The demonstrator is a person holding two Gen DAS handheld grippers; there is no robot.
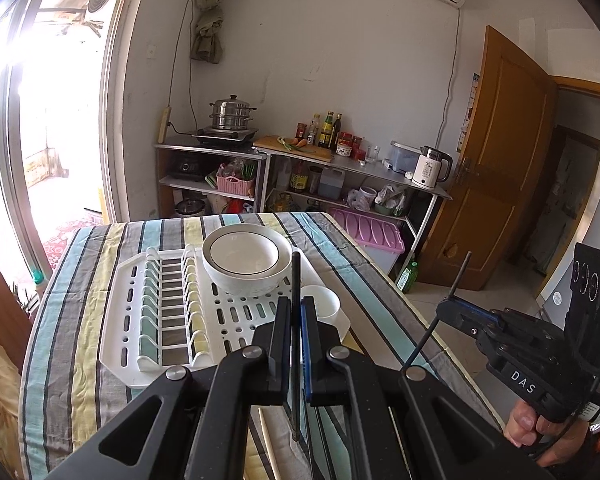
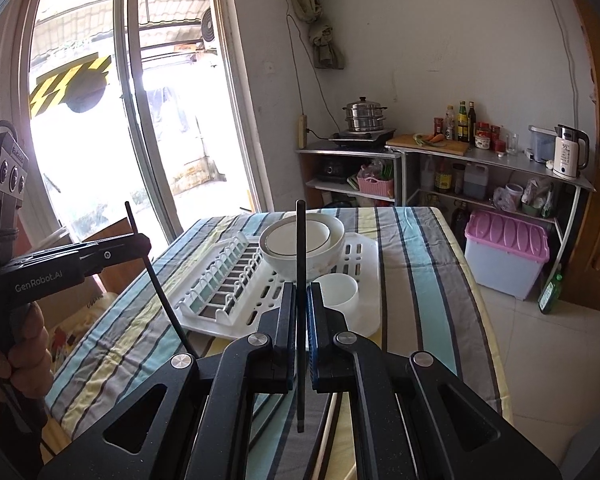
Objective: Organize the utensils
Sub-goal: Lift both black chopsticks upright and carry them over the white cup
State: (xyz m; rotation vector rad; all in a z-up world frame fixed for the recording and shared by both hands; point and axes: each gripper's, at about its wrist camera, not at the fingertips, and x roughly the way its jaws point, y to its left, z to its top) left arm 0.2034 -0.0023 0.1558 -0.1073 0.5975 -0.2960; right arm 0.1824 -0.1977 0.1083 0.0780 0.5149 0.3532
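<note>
Chopsticks (image 1: pixel 295 320) (one clamped in each gripper (image 1: pixel 296 320)) hang short of the cup (image 1: pixel 323 302); next, I judge, tip both in.

This is a lived-in home kitchen. Against the plastered wall stand metal shelf units (image 1: pixel 220 168) carrying a steel steamer pot (image 1: pixel 231 113) on a portable hob, sauce and oil bottles (image 1: pixel 327 130), a cutting board (image 1: pixel 296 147) with vegetables, and a white electric kettle (image 1: pixel 431 167). A pink-lidded storage bin (image 1: pixel 370 236) sits on the tiled floor. The bench (image 1: pixel 80 280) wears a striped cloth and holds a white dish rack (image 1: pixel 172 312) with stacked bowls (image 1: pixel 244 264). A sliding glass door (image 2: pixel 100 120) opens outdoors; a wooden door (image 1: pixel 496 160) leads further inside.
</note>
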